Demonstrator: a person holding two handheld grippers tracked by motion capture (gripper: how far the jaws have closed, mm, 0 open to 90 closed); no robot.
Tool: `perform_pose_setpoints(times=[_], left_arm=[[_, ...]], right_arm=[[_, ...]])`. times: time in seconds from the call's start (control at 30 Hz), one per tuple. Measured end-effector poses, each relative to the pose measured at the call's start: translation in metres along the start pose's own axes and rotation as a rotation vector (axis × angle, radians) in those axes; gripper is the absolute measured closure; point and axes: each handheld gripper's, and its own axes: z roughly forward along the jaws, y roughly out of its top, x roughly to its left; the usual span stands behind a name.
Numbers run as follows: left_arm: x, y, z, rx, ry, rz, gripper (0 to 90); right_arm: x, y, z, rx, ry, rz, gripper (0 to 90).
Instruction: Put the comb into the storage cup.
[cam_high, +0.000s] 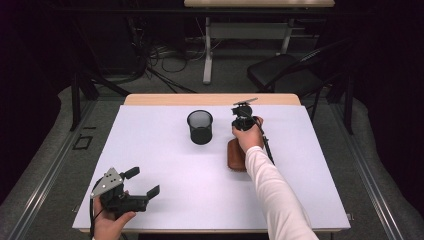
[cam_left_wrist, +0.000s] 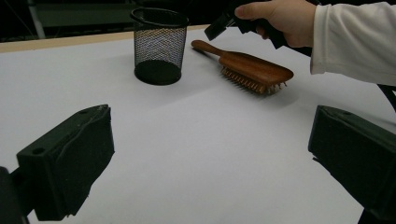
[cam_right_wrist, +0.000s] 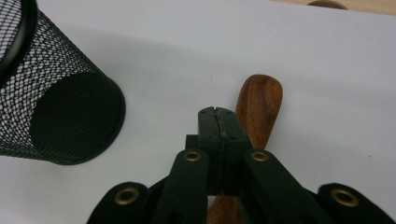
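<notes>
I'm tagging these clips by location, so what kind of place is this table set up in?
Probably a lab or recording room rather than a home. The white-covered table stands on grey carpet, loose black cables lie on the floor behind it, and a black chair and a second light-wood desk stand beyond.

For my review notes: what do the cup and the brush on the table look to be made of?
The cup looks like black metal mesh: its wall is a fine see-through lattice under a solid rim, with a matte finish.

The brush looks like wood, reddish-brown with visible grain and a smooth, slightly glossy surface. Its bristles are pale pins facing the table; whether they are wood or plastic I cannot tell.
</notes>
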Motion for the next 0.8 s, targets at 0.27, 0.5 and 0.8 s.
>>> perform_pose_setpoints(times=[0.27,0.5,0.8], left_arm=[[0.001,0.000,-0.001,-0.006,0.007,-0.006,0.3],[0.000,0.000,-0.002,-0.006,0.008,-0.007,0.4],[0.001,-0.001,-0.001,-0.008,0.010,-0.009,0.4]], right_arm=[[-0.001,-0.003,0.007,0.027,-0.006,-0.005,90.0],[-0.004,-0.006,0.011,0.063,-0.004,-0.007,90.0],[-0.007,-0.010,0.013,0.075,-0.011,-0.012,90.0]])
